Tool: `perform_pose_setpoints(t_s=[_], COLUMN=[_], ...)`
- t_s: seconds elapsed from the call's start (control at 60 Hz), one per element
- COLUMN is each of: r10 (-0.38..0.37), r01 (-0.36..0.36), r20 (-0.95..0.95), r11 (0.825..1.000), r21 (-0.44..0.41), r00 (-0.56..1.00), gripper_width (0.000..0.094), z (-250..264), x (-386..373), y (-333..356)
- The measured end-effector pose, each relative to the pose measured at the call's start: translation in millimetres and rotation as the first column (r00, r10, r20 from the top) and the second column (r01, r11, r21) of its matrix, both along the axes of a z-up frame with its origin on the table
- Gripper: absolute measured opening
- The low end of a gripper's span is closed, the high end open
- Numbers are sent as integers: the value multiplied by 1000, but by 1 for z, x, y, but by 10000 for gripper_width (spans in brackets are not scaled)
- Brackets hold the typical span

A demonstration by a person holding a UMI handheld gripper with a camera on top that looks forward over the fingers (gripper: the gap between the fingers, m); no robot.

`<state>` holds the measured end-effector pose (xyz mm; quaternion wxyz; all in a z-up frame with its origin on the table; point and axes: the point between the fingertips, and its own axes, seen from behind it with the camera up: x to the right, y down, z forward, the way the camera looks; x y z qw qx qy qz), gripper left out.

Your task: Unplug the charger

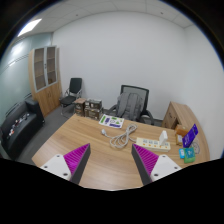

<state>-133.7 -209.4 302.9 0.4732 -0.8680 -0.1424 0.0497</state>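
Observation:
A white power strip lies on the wooden desk, beyond my right finger. A white charger plug with a coiled white cable lies just left of the strip, ahead of the fingers. My gripper is open, high above the desk, with nothing between its purple pads. The pads stand wide apart.
A book or box lies at the desk's far side. A purple-screened device and a teal bottle stand at the right. A black office chair stands behind the desk, a cabinet and sofa at the left.

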Motion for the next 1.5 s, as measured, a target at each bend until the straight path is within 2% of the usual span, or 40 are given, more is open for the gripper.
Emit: perform_pose_setpoints(t_s=[0.117,0.133,0.283,0.4,0.517,0.617,0.683,0.8,0.95,1.0,1.1,1.15,1.2,1.25,1.367,1.5], r10=[17,10,12,-29,-77,-127,-166,-224,-264,-269,-280,-290,-310,-319,-301,-304], r01=[-17,-11,-14,29,86,136,172,224,264,269,282,292,312,322,305,305], r20=[-25,-19,-21,5,55,70,73,48,0,-8,-42,-38,-42,-58,-55,-24], r11=[999,999,994,985,979,981,982,974,964,963,958,955,949,945,950,951], r21=[-31,-34,-104,-172,-184,-142,-83,5,43,34,50,45,45,51,67,59], r00=[1000,1000,1000,1000,996,989,983,973,964,963,959,956,950,946,952,952], gripper_width=[861,859,858,861,863,864,863,859,816,760,560,416,225,217,154,129], z=[-26,-17,-74,-129,-170,-193,-199,-207,-225,-235,-247,-253,-257,-254,-252,-251], x=[21,15,67,122,180,225,251,281,293,293,290,291,294,293,293,293], y=[22,6,23,32,55,98,137,205,280,298,323,330,334,334,335,335])
